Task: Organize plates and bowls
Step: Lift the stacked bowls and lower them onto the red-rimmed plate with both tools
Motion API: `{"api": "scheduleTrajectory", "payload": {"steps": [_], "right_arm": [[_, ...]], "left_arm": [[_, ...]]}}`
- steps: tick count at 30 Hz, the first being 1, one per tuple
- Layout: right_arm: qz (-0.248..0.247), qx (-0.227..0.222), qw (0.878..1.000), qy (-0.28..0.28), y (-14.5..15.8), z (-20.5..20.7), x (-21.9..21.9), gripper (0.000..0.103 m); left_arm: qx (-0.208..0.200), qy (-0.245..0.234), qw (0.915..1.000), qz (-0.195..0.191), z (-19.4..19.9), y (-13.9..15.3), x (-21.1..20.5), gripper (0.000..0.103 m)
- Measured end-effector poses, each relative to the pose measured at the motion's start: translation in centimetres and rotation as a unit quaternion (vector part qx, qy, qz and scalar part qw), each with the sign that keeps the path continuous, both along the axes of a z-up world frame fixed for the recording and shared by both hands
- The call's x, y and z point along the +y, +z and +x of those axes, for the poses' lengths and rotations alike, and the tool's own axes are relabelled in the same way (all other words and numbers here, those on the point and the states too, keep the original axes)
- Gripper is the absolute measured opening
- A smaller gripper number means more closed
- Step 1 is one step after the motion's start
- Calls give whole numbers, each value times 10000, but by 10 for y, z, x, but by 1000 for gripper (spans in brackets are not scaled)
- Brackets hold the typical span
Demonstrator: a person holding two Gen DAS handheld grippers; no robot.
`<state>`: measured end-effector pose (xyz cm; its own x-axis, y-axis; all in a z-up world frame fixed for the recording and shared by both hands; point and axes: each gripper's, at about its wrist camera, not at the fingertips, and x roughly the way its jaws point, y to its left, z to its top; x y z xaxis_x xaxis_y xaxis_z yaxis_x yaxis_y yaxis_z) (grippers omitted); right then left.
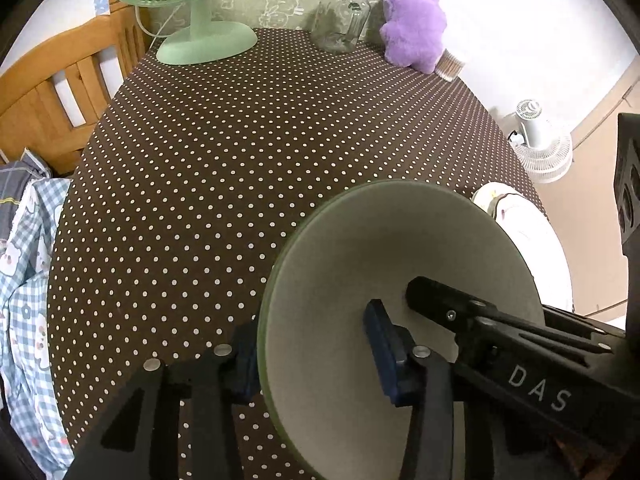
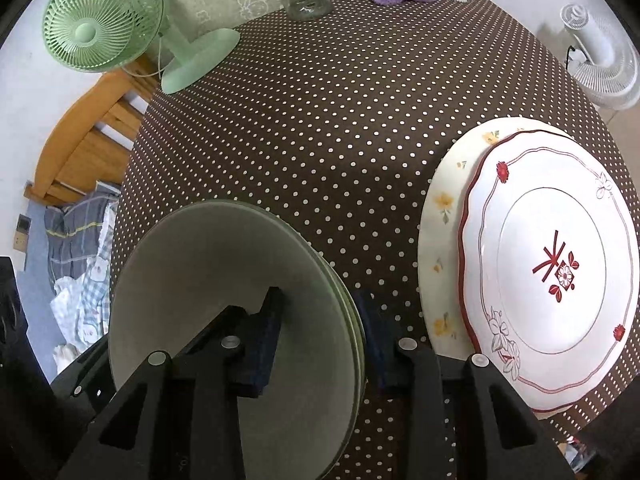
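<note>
A pale green bowl (image 1: 380,248) (image 2: 208,260), apparently the top of a small nested stack, stands on the brown dotted tablecloth (image 1: 240,160). My left gripper (image 1: 314,356) straddles the bowl's left rim, one blue pad outside and one inside, with a gap showing at the inner pad. My right gripper (image 2: 318,342) straddles the opposite rim the same way, and its black finger (image 1: 440,304) reaches into the bowl in the left wrist view. To the right, a white plate with red flowers (image 2: 552,264) lies on a cream plate with yellow flowers (image 2: 440,216).
At the table's far edge stand a green desk fan (image 1: 176,0), a glass jar (image 1: 344,16), a purple plush toy (image 1: 416,20) and a cotton swab tub (image 1: 450,65). A wooden chair (image 1: 52,92) with checked clothes (image 1: 28,260) is left; a white fan (image 1: 540,148) is right.
</note>
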<state>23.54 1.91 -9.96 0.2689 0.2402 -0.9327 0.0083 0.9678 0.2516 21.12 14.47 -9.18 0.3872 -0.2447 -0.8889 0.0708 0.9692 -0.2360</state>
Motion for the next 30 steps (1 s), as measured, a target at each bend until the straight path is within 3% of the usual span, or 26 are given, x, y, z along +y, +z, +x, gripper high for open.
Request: {"api": "scheduleTrajectory", "payload": {"steps": [13,30], "right_arm": [[-39,-197,9998,4,26,-19,-15,40],[-25,-704,9975,-34,77,-32,-69,40]], "left_arm": [[-218,-5,9998,38,-14,31,-7,44],[-706,94,9974,94,-20,76,-63,43]]}}
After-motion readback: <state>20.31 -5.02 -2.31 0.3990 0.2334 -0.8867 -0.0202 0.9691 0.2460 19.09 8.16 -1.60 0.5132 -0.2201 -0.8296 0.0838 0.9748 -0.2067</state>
